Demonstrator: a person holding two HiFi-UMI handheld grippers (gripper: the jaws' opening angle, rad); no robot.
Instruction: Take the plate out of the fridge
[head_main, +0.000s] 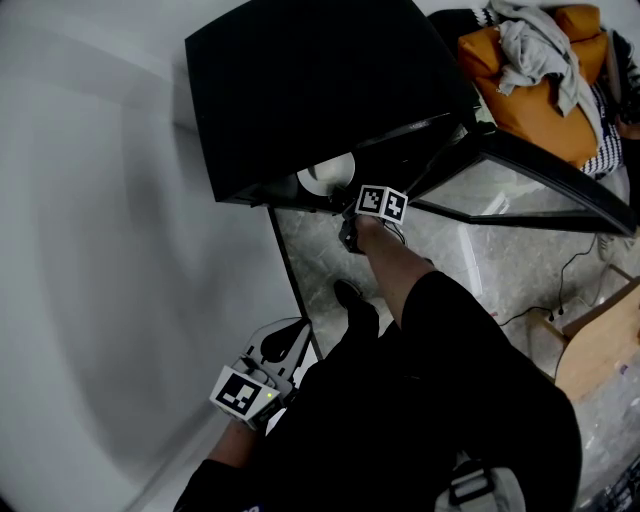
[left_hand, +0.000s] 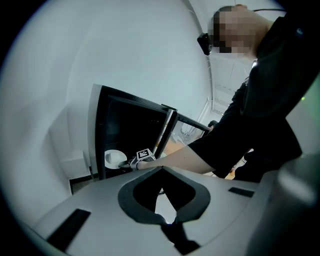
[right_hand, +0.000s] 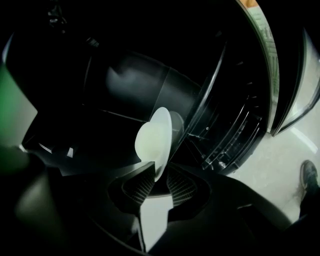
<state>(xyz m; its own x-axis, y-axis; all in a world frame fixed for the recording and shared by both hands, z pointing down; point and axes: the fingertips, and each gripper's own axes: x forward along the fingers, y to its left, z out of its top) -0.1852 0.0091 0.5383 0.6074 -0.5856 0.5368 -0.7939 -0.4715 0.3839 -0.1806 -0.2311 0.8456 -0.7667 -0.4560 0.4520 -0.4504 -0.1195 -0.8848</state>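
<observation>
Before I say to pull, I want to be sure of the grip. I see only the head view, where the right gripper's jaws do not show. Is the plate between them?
Observer: Yes. In the right gripper view the rim of the plate stands between the jaws of the right gripper, and they seem to press on it.
Operator: Does the left gripper hold anything?
Observer: No. The left gripper has its jaws together, with nothing between them.
Operator: How high does the plate sit?
Observer: In the left gripper view, low in the fridge, near its floor.
</observation>
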